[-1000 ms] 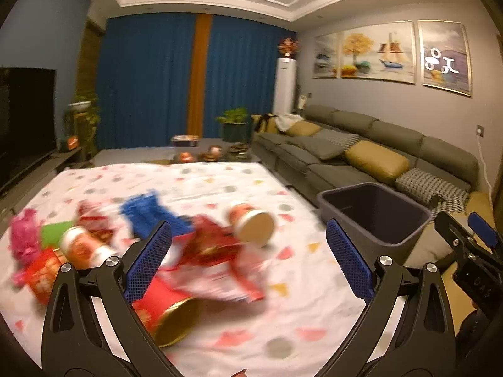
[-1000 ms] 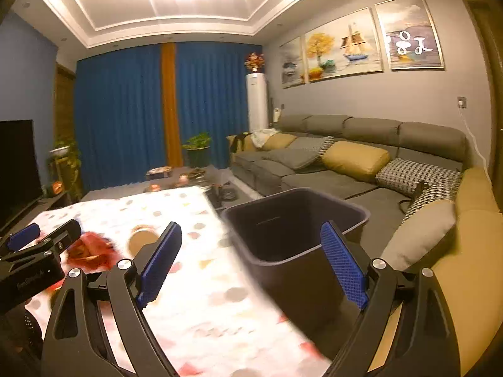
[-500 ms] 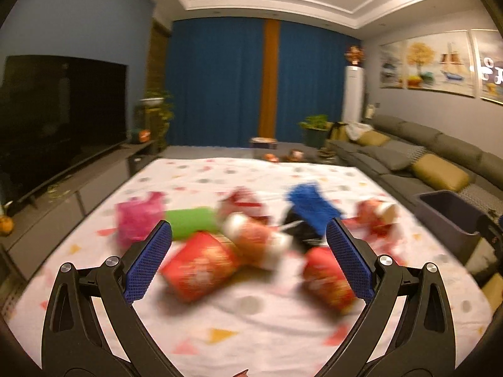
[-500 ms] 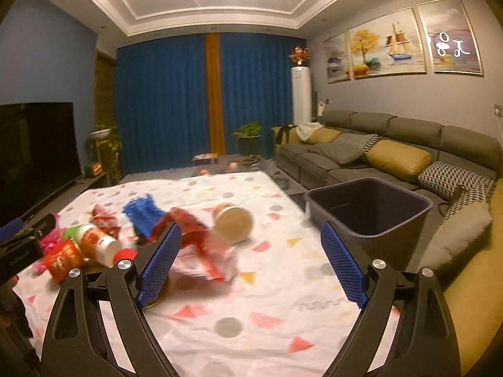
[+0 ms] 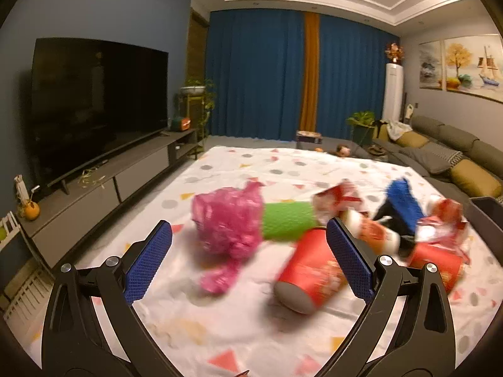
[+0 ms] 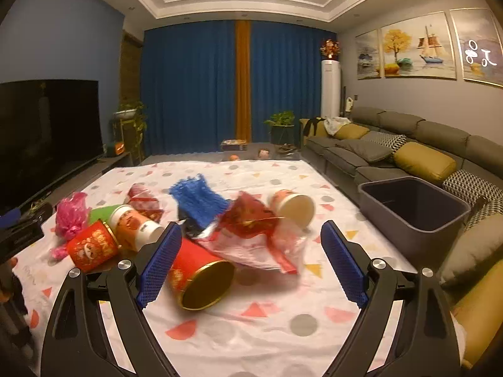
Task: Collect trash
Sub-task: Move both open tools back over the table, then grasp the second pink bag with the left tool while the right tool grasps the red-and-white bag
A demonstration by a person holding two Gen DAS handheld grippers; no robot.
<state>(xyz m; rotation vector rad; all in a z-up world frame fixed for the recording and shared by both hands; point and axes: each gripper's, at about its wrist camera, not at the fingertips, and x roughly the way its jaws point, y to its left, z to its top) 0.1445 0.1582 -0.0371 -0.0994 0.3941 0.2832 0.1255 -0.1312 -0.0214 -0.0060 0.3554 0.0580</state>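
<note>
The trash [image 6: 195, 220] lies heaped mid-worktop on the spotted cloth [image 6: 251, 323]: pink bag [image 5: 226, 223], green roll [image 5: 287, 224], red cans, paper cups, blue mesh [image 6: 198, 202] and red wrappers. The grey bin [image 6: 411, 207] stands at the worktop's right edge beside the sofa [image 6: 408, 144]. Both the left claw [image 5: 248, 264] and the right claw [image 6: 251, 262] gape wide with nothing between their pads.

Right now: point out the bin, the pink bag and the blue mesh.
bin [image 6: 408, 224], right wrist view, near wall.
pink bag [image 5: 228, 220], left wrist view, crumpled body.
blue mesh [image 6: 199, 201], right wrist view, middle of net.
</note>
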